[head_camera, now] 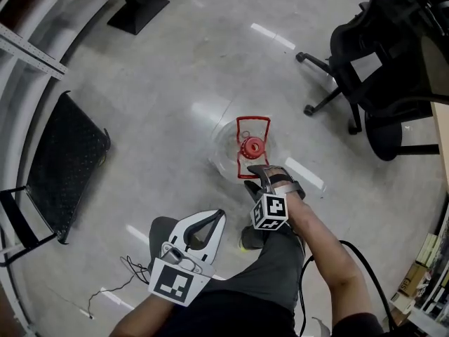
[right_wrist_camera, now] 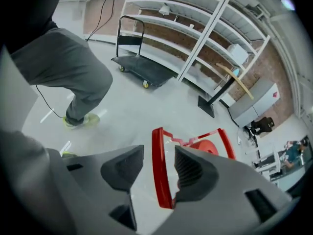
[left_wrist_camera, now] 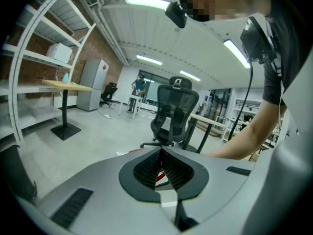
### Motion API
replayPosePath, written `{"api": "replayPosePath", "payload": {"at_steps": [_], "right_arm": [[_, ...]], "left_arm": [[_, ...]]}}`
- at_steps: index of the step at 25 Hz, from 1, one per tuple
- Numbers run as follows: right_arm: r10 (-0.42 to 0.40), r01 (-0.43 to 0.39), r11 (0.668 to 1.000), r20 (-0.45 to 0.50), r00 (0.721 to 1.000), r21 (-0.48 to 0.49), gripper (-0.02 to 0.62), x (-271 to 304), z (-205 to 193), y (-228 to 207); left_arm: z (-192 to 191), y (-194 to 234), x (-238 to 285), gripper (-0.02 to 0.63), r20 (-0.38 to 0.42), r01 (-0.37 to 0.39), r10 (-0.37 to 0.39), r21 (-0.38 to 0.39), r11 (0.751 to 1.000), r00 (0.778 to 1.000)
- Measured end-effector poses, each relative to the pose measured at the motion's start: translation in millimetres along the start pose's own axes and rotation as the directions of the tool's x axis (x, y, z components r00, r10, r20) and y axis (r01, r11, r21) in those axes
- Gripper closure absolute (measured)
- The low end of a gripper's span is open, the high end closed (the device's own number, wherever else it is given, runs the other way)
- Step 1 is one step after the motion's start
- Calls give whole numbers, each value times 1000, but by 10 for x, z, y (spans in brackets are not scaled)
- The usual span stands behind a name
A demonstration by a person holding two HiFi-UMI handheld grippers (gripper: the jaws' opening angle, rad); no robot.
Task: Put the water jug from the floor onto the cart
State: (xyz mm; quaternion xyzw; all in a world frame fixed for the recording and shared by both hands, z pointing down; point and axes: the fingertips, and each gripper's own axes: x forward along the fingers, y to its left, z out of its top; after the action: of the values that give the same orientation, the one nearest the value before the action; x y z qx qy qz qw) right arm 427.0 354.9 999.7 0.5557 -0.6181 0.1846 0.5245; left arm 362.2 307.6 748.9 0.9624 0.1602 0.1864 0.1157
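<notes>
The clear water jug (head_camera: 226, 153) stands on the concrete floor, with a red cap (head_camera: 252, 146) and a red frame handle (head_camera: 253, 121). My right gripper (head_camera: 254, 176) is at the jug's near side and points steeply down. In the right gripper view it (right_wrist_camera: 157, 153) is open, with one red handle bar (right_wrist_camera: 160, 180) between the jaws and the left pad clear of it. My left gripper (head_camera: 222, 214) hovers lower left of the jug, shut with nothing in it (left_wrist_camera: 161, 153). The black flat cart (head_camera: 63, 163) is parked at the left.
A black office chair (head_camera: 372, 69) stands at the upper right and a black stand base (head_camera: 137, 12) at the top. White shelving (head_camera: 28, 55) runs along the left wall behind the cart (right_wrist_camera: 146, 70). A thin cable (head_camera: 119, 279) lies on the floor near my legs.
</notes>
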Motion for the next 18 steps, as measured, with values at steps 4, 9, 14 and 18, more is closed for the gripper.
{"api": "replayPosePath", "payload": {"at_steps": [4, 9, 14, 18], "right_arm": [[29, -42, 993, -114, 993, -112, 411, 233, -134, 34], [131, -166, 970, -194, 972, -176, 592, 332, -109, 99], [269, -288, 954, -185, 945, -83, 594, 266, -52, 129], [330, -337, 941, -178, 927, -15, 595, 100, 0, -45]], "left_arm": [[-102, 58, 7, 603, -3, -15, 15, -16, 1000, 1000], [-96, 158, -71, 603, -7, -47, 47, -40, 998, 999], [20, 202, -188, 603, -19, -67, 66, -52, 996, 998], [178, 164, -275, 603, -24, -82, 80, -61, 995, 996]]}}
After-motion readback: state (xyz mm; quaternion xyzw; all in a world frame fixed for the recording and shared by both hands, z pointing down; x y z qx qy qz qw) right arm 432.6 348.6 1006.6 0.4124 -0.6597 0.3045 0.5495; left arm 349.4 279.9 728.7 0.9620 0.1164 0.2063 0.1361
